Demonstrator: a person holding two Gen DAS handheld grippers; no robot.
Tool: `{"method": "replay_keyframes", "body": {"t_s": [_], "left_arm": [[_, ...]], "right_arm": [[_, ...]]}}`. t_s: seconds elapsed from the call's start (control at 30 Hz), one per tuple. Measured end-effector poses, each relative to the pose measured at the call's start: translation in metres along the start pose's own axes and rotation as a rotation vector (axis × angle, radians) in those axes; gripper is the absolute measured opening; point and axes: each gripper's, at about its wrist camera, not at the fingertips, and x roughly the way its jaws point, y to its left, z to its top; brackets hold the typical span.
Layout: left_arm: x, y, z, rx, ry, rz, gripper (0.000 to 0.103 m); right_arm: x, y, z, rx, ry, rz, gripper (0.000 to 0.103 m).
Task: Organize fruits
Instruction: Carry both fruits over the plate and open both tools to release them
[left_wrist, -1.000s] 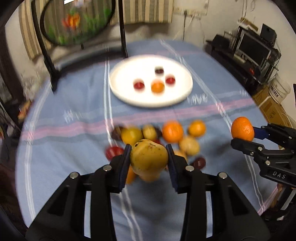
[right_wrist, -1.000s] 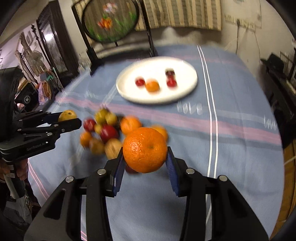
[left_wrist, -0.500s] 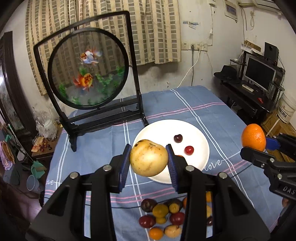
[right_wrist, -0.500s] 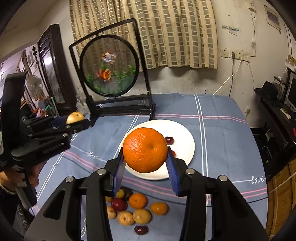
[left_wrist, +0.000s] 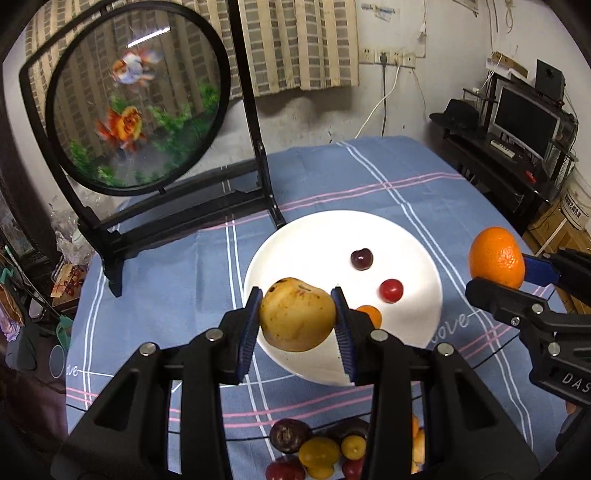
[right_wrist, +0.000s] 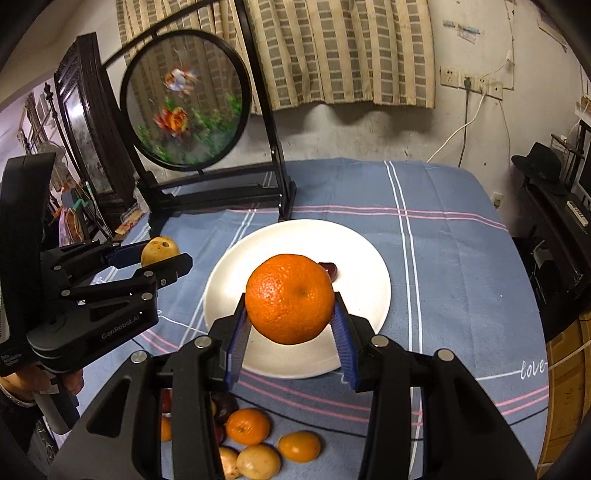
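My left gripper (left_wrist: 297, 319) is shut on a yellow-brown pear-like fruit (left_wrist: 297, 319), held above the near left rim of the white plate (left_wrist: 295, 243). My right gripper (right_wrist: 290, 321) is shut on a big orange (right_wrist: 290, 299), held above the plate (right_wrist: 369, 273). On the plate lie a dark cherry (left_wrist: 361, 259), a red cherry (left_wrist: 390, 290) and a small orange fruit (left_wrist: 371, 314). A pile of loose fruit (left_wrist: 314, 452) lies on the cloth near me, also in the right wrist view (right_wrist: 255, 443). The right gripper shows in the left wrist view (left_wrist: 517, 280), the left gripper in the right wrist view (right_wrist: 159, 258).
A blue checked tablecloth (right_wrist: 443, 240) covers the table. A black stand with a round goldfish screen (left_wrist: 136, 103) stands at the back left, its foot close to the plate. Shelves with a monitor (left_wrist: 524, 122) are to the right.
Both grippers have risen from the fruit pile and moved forward toward the plate, each holding its fruit. The plate now lies closer under them.
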Motion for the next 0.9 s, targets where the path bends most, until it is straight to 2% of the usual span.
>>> {"method": "replay_keyframes", "body": {"t_s": [0.53,0.9], "left_arm": [[0.104,-0.002,-0.003,0.022,0.153,0.006,0.038],[0.124,-0.001,0.000,0.010,0.162,0.001,0.038]], "right_arm": [[0.099,-0.014,0.008,-0.030,0.134,-0.015,0.043],[0.119,-0.016,0.011,-0.050,0.149,0.004,0.043]]}}
